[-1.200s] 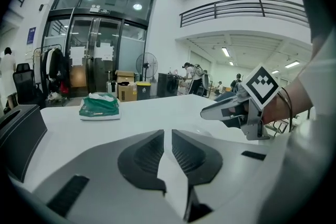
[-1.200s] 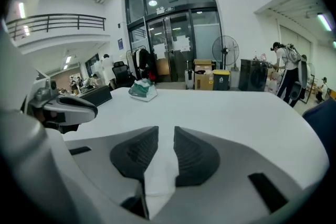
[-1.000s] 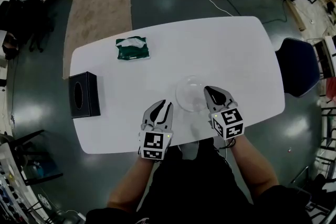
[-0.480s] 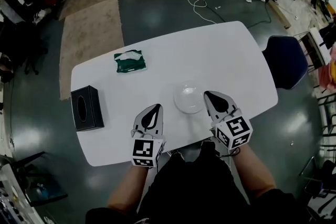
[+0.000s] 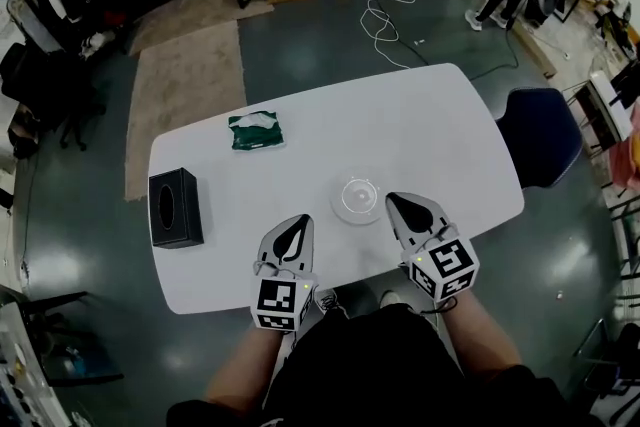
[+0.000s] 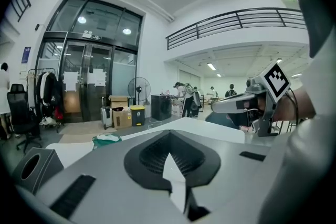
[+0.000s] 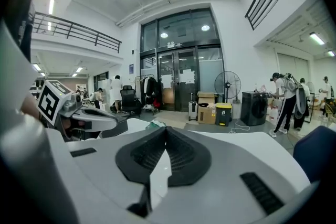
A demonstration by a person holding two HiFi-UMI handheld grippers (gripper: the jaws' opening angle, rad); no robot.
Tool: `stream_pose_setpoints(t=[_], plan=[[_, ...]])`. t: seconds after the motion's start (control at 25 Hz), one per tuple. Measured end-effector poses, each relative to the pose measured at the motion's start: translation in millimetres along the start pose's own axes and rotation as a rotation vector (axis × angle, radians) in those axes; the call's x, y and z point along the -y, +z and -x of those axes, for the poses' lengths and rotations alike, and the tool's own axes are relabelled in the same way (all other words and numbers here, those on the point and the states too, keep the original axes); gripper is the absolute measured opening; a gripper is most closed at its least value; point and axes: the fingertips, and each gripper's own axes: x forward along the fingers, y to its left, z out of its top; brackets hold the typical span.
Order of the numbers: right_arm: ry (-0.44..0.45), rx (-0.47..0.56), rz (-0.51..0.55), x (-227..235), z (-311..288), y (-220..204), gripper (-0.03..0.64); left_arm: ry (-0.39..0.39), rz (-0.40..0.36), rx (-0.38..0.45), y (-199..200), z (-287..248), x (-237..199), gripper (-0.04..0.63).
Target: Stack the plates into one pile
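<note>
Two grippers: both are being held over the near edge of the white table (image 5: pixel 430 120), side by side, pointing away from the person.
Left gripper (image 5: pixel 298 223): its jaws are being held pressed together, with nothing between them.
Right gripper (image 5: pixel 396 203): its jaws are likewise being held pressed together, with nothing pinched.
Plates (image 5: pixel 357 199): a clear glass pile is being shown on the table between the two gripper tips. It is lying just beside the right tip and farther from the left one. How many plates are lying in it cannot be told.
Contact: neither gripper is being shown touching the plates.
Gripper views: the plates are not being caught in either one; each is being filled by its own shut jaws and the room beyond.
Black tissue box (image 5: pixel 175 208): it is being seen near the table's left edge, well apart from the left gripper.
Green packet (image 5: pixel 256 131): it is being seen on the far left part of the table.
Blue chair (image 5: pixel 545 137): it is being seen just beside the table's right end.
</note>
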Motion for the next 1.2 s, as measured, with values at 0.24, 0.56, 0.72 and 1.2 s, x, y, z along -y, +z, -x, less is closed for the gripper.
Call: stream_pose_setpoints(t=[0.24, 0.56, 0.72, 1.2], plan=[[0.095, 0.012, 0.033, 0, 26, -1, 0.017, 0.088, 0.007, 0.032, 9, 18, 35, 0.018], [0.196, 0.013, 0.055, 9, 68, -18, 0.017, 0.19, 0.023, 0.029, 5, 34, 95, 0.018], [0.223, 0.016, 0.048, 14, 81, -27, 0.017, 0.222, 0.017, 0.03, 4, 39, 112, 0.018], [0.259, 0.029, 0.05, 24, 104, -35, 0.017, 0.244, 0.011, 0.037, 5, 37, 146, 0.018]])
